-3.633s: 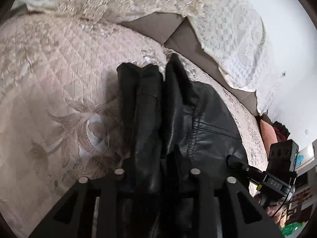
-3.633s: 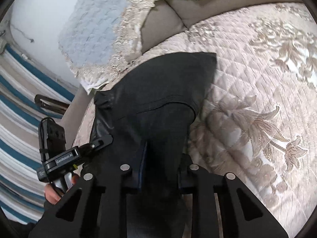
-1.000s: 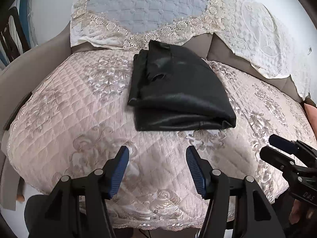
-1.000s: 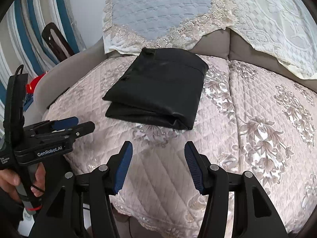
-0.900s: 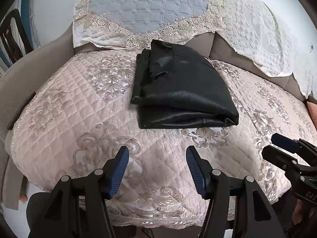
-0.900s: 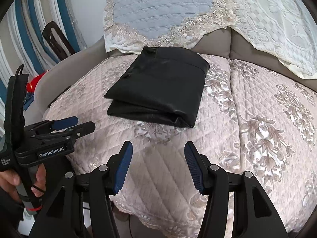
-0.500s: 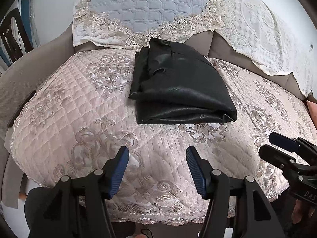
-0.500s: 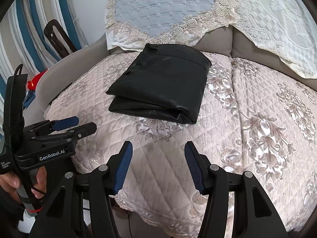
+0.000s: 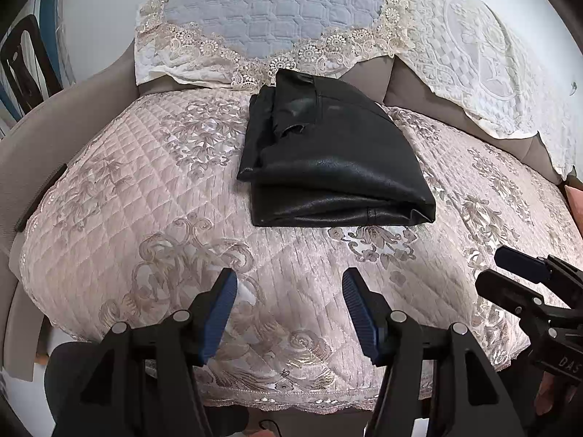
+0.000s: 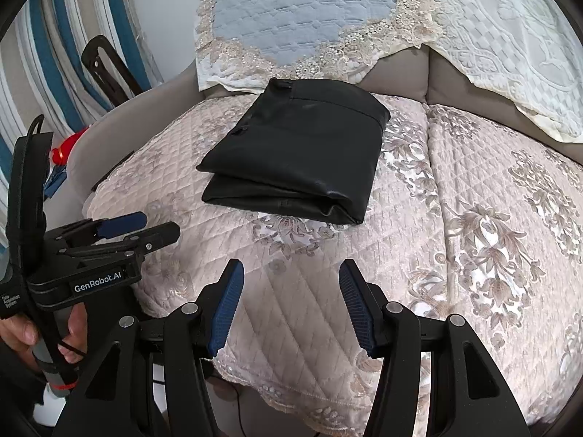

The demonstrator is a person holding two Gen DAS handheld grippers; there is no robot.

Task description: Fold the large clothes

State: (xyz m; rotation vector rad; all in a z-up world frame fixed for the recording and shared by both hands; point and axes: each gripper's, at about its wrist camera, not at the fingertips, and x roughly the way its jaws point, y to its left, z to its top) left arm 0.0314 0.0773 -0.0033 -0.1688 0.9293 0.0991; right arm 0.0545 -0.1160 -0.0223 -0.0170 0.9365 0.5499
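- Your left tongs are released: the two blue-padded fingers stand wide apart with nothing between them, only quilted cover visible through the gap.
- Your right tongs are likewise released, ribbed blue fingers spread and empty.
- The black folded garment lies ahead of both tongs, well apart from the fingertips, resting flat on the quilted sofa cover.
- From your left tongs, the garment sits straight ahead and slightly to the right; its thick folded edge faces you, layers stacked one over another.
- From your right tongs, the same garment sits ahead and slightly left; its far edge reaches the base of the sofa backrest.
- The material looks like glossy leather; a seam and a small flap show on the top layer. Garment type cannot be told.
- Beyond the garment, a blue quilted throw with lace trim hangs over the backrest; a white lace throw lies just to its right.
- Your right tongs appear at the right edge of the left view, held over the front edge of the cover.
- Your left tongs appear at the left of the right view, labelled "GenRobot.AI", with your left hand gripping the handle.
- Striped blue-and-white fabric hangs far left of the right tongs.
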